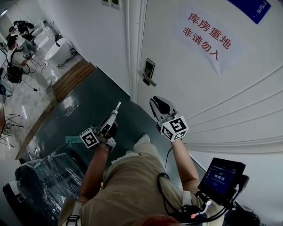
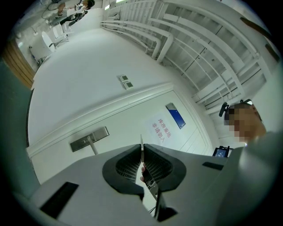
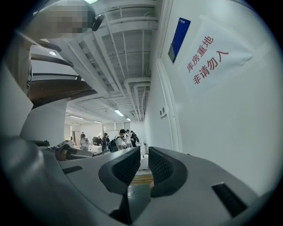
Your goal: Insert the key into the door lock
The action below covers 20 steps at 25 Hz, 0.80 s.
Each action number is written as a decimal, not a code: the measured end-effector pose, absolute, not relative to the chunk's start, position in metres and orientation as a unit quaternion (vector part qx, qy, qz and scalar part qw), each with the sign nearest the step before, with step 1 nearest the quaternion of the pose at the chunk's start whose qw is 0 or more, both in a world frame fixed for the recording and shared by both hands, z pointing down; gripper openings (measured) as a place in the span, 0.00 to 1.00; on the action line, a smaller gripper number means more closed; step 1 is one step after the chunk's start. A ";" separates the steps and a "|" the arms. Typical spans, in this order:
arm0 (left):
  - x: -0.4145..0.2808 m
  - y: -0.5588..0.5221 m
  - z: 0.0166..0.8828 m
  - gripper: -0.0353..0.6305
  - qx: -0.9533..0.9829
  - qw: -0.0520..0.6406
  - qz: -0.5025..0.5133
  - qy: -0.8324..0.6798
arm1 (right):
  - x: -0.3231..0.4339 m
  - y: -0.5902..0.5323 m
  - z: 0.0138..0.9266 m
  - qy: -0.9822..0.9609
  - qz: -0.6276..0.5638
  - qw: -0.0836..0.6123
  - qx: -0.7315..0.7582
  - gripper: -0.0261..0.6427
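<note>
The door lock is a metal plate with a lever handle on the white door. In the left gripper view the lock lies up and to the left of the jaws. My left gripper is shut on a thin silver key, whose blade points up toward the door from below and left of the lock. The key's blade stands edge-on between the pads of the left gripper. My right gripper hangs below the lock. The right gripper holds nothing, its jaws drawn together to a thin slit.
A paper notice with red characters and a blue sign hang on the door. A wooden platform and seated people are far left. A plastic-wrapped dark bundle lies at lower left. A small screen sits at lower right.
</note>
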<state>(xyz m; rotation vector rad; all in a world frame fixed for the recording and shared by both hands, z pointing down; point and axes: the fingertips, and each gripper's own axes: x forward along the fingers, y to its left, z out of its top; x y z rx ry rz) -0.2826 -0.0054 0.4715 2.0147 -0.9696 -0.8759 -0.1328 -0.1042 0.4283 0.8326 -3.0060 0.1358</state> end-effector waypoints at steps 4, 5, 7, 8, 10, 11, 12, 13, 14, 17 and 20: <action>-0.283 -0.020 0.479 0.11 0.775 0.366 -0.346 -0.381 | -0.135 -0.125 0.439 -0.964 0.050 0.019 0.262 0.11; -0.278 -0.033 0.486 0.11 0.769 0.374 -0.349 -0.384 | -0.131 -0.141 0.445 -0.964 0.057 0.022 0.260 0.11; -0.267 -0.056 0.497 0.11 0.759 0.386 -0.352 -0.387 | -0.121 -0.167 0.457 -0.964 0.071 0.032 0.255 0.11; -0.263 -0.066 0.500 0.11 0.757 0.390 -0.356 -0.386 | -0.118 -0.177 0.459 -0.964 0.072 0.036 0.253 0.11; -0.261 -0.083 0.501 0.11 0.755 0.393 -0.354 -0.388 | -0.119 -0.191 0.457 -0.966 0.068 0.039 0.246 0.11; -0.261 -0.090 0.502 0.11 0.756 0.390 -0.348 -0.393 | -0.119 -0.197 0.456 -0.967 0.066 0.040 0.242 0.11; -0.260 -0.098 0.504 0.11 0.758 0.388 -0.343 -0.397 | -0.119 -0.202 0.456 -0.968 0.064 0.042 0.239 0.11; -0.259 -0.104 0.506 0.11 0.758 0.388 -0.340 -0.399 | -0.119 -0.207 0.457 -0.969 0.065 0.045 0.236 0.11; -0.257 -0.110 0.509 0.11 0.758 0.387 -0.338 -0.401 | -0.118 -0.212 0.459 -0.969 0.067 0.047 0.234 0.11; -0.256 -0.130 0.514 0.11 0.754 0.387 -0.343 -0.405 | -0.118 -0.229 0.462 -0.970 0.071 0.046 0.228 0.11; -0.254 -0.145 0.521 0.11 0.750 0.390 -0.344 -0.409 | -0.118 -0.237 0.464 -0.972 0.072 0.046 0.221 0.11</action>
